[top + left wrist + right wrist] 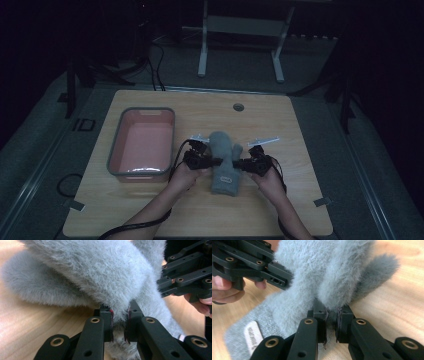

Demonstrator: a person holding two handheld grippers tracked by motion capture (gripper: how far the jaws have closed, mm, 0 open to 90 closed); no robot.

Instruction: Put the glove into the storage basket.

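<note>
Both grippers are on the grey fuzzy mitten now, one at each side, right in the middle of the wooden table. The left gripper bites the mitten's left edge, the right gripper takes the side below the thumb. Just to the left sits the pink plastic bin, grey-rimmed and with nothing in it.

So where do we stand? My read: the grasp is made on both sides, and the lift and carry are all still to come. If the bin is the target, none of that trip is done; the mitten's cuff lies flat on the wood, well short of the rim.

Down in the left gripper view, the left gripper has its jaws pressed in on a tuft of fur, red pad edges just peeking out, and the edge there looks raised off the table. The right gripper view tells the same story for the right gripper: jaws nearly together, pinching fleece near the thumb. It also picks up a small pale label on the cuff, which from above is barely a smudge. The high view alone gives the bin's position.
</note>
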